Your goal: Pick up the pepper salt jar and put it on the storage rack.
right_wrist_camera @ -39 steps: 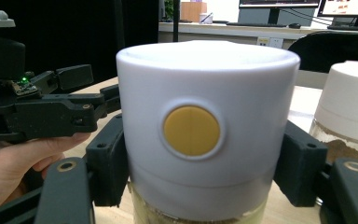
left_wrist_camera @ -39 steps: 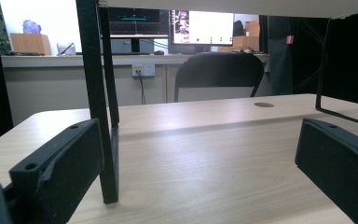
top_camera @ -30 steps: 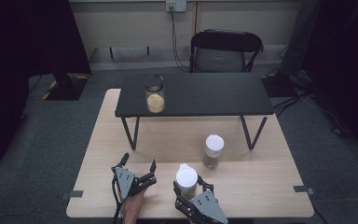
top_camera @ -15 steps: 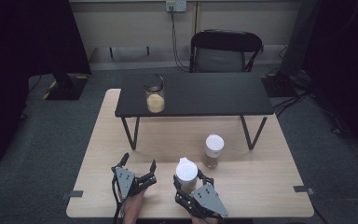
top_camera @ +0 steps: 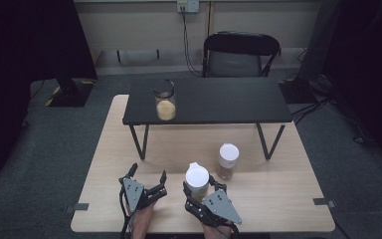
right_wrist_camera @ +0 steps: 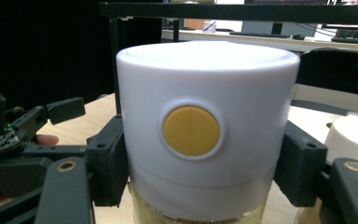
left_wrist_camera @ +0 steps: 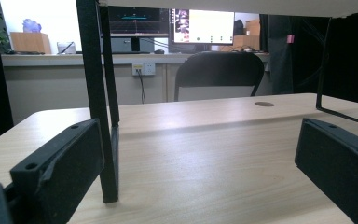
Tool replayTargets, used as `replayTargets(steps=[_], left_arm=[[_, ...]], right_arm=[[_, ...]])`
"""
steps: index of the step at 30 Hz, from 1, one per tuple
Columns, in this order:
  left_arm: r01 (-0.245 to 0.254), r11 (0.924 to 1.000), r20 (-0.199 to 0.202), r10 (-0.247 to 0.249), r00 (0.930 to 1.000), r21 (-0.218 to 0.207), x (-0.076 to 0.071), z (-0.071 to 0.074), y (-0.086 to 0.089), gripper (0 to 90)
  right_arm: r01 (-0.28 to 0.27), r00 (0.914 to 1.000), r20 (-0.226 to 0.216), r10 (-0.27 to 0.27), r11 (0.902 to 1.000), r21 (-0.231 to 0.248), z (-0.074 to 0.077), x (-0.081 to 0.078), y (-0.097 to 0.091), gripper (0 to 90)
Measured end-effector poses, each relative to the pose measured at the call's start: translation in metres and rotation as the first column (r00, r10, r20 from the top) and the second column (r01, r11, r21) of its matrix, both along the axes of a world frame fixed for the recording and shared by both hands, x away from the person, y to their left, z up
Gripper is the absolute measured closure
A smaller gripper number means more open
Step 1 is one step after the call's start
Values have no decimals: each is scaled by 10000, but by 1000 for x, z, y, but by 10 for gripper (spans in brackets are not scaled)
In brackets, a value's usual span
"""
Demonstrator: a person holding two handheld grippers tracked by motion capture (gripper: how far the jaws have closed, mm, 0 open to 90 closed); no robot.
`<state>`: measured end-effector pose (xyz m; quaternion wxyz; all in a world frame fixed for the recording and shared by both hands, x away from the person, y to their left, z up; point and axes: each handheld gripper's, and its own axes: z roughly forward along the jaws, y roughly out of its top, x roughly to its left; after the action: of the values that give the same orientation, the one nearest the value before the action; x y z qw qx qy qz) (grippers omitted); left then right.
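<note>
Pale wood of my table [top_camera: 278,199] spreads under both tools, with the black low bench [top_camera: 214,102] standing ahead of them. On that bench, far forward of my left gripper [top_camera: 148,175], sits a clear jar [top_camera: 165,102]. My left gripper rests with jaws spread, nothing between them. My right gripper [top_camera: 203,188] pinches a white-lidded jar [right_wrist_camera: 205,135] between its pads; a yellow disc [right_wrist_camera: 191,130] faces its camera. Just right of it stands a second white-lidded jar [top_camera: 228,160].

Looking down and forward from high above the tabletop's [top_camera: 278,189] near edge. Low over its wood, facing the far chair [left_wrist_camera: 219,74], between left tongs [left_wrist_camera: 200,163]. Pressed close against a white-lidded jar [right_wrist_camera: 207,126]; same jar [top_camera: 197,180] near the front edge from above.
</note>
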<state>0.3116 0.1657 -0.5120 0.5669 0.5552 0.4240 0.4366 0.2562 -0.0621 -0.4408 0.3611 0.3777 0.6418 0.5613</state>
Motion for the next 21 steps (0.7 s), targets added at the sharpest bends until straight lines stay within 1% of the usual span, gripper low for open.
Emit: replayTargets(steps=[4,14,21], left_arm=[[8,10000,-9,-8,10000,27,0,0,0,7],[7,10000,-11,-7,10000,33,0,0,0,7],[1,10000,-16,-1,10000,26,0,0,0,7]], right_arm=[[-40,10000,55,40,9999,-98,5,2,1,303],[-52,9997,229,52,10000,2,21,10,-1,302],[-140,9996,238,144,9998,-154,28,16,-2,302]])
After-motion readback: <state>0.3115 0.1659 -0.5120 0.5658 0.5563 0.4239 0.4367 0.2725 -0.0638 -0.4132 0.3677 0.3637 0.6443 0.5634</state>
